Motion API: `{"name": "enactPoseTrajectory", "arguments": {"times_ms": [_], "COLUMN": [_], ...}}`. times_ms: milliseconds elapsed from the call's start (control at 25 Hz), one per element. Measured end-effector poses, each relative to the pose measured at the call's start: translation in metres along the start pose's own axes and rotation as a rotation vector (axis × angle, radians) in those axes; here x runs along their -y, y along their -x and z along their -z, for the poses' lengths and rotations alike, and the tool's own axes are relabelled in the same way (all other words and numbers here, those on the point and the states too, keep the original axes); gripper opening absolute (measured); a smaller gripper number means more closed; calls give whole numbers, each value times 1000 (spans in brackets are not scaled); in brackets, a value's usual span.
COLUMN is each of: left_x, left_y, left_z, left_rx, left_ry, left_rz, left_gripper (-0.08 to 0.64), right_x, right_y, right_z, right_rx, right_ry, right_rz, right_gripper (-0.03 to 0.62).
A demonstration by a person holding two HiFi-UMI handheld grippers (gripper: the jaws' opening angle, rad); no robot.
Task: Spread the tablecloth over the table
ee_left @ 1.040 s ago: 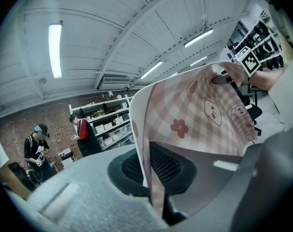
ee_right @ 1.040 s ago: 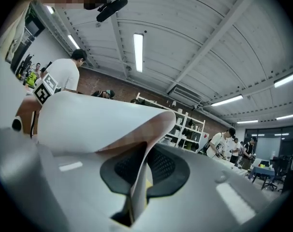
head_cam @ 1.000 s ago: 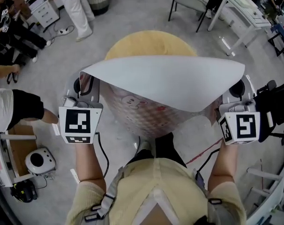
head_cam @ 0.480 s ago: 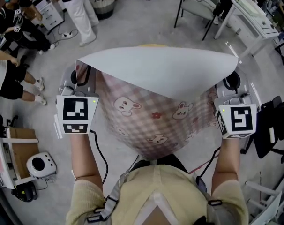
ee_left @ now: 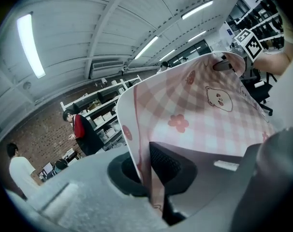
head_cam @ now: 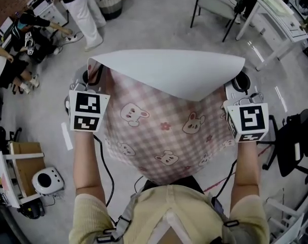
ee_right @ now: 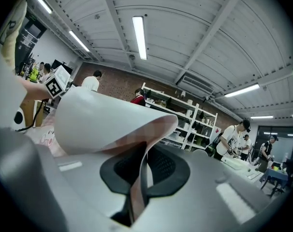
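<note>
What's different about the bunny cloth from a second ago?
The cloth swung forward and opened out, showing more bunnies and hiding the table. The left gripper and right gripper went with it, still shut on its front edge.

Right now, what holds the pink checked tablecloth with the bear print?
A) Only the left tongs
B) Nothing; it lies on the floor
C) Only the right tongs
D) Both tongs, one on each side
D: the left tongs and the right tongs are each shut on an edge of the tablecloth, which hangs spread between them in the air.
</note>
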State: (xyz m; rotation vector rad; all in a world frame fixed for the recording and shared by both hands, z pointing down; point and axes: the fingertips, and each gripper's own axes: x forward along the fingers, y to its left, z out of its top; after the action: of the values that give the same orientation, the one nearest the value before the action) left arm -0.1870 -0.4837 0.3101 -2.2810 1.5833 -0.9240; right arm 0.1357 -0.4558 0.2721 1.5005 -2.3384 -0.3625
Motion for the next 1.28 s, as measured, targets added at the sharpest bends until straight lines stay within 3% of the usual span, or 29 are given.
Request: {"name": "enactPoseTrajectory", "arguments": {"times_ms": [280,520,800,1080,1280], "left_x": [6,38,54,76,85], "left_y": [-45,-123,-157,-193,-204], "left_z": [13,17,53,112,128], "left_rx": [-60,-136,-215,-300,-341], "left_ry": [-6,-51,-84,-115,-138], "left_rz": [49,88,122,160,179], "left_gripper": [9,9,9,11,12], "right_x": [5,42,29,-2,-9], "right_y": [-27,-75,-104,-132,-138], "right_z": [30,95,143,200,222], "right_rx": [-55,-125,-202,-267,-322], "right_ry": [-6,-39,-71,-91,-110], "right_rz": [0,-34,-65,-117,-133], "right_gripper": [14,16,20,25,31]}}
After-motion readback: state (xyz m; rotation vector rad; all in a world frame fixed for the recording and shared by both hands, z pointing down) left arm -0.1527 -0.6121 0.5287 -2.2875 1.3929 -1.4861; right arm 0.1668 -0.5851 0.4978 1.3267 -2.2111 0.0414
